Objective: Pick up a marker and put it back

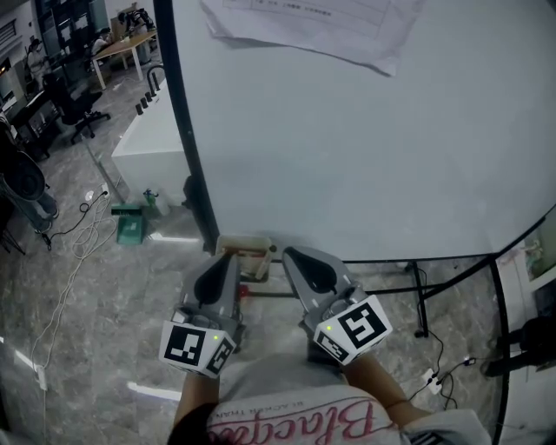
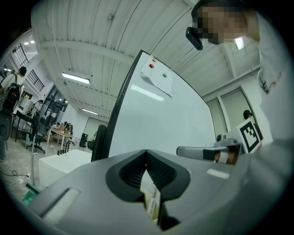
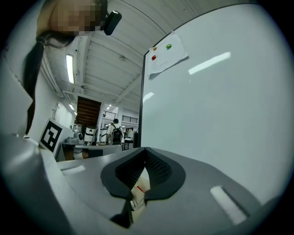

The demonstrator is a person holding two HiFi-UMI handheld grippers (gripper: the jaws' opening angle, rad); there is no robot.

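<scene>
Fingers together — nothing held
Left gripper [image 1: 228, 259] and right gripper [image 1: 290, 255] hover by the box [image 1: 248, 248]; shut, they might knock it — not grab a marker.

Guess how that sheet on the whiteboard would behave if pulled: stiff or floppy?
Probably floppy: the sheet has a wavy, lifted lower edge in the head view. Likely very light, since a red magnet and a green magnet seem to hold it on the whiteboard. A tug might tear it or slide it free.
</scene>
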